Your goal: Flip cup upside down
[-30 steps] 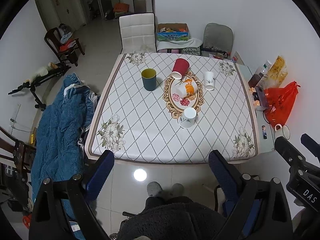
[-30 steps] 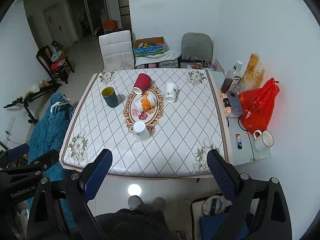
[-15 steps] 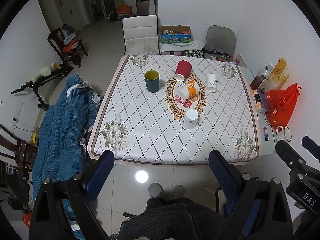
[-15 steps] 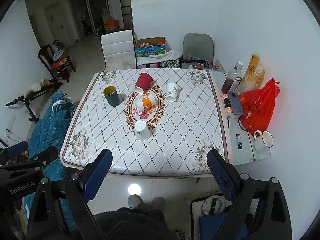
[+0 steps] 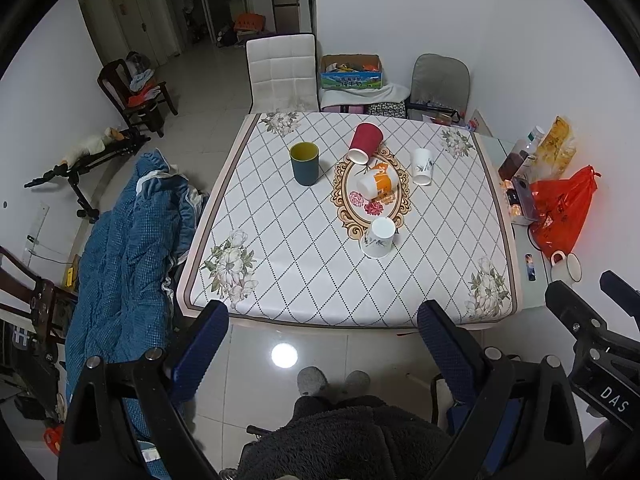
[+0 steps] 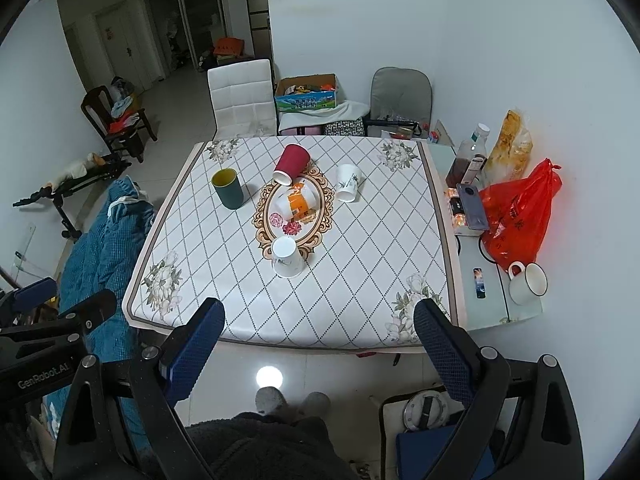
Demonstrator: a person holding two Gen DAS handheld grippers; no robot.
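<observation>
Several cups stand on the table [image 5: 280,280] [image 6: 360,300]. A dark teal cup with a yellow inside [image 5: 305,163] [image 6: 227,188] stands upright at the left. A red cup [image 5: 364,141] [image 6: 291,162] and an orange-and-white cup [image 5: 377,186] [image 6: 295,203] lie on their sides. Two white cups [image 5: 422,165] [image 5: 379,237] rest mouth down; in the right wrist view they show as the far one [image 6: 347,182] and the near one [image 6: 287,257]. My left gripper [image 5: 322,326] and right gripper [image 6: 318,324] are open and empty, high above the near table edge.
A white chair [image 5: 282,74] and a grey chair [image 5: 439,80] stand behind the table. A side shelf at the right holds a red bag [image 6: 518,212], bottles and a mug [image 6: 527,283]. A blue blanket [image 5: 124,260] lies left of the table. My feet [image 5: 332,380] are below.
Both grippers have pulled back and risen a little, so the table looks smaller and farther. The cups have not moved.
</observation>
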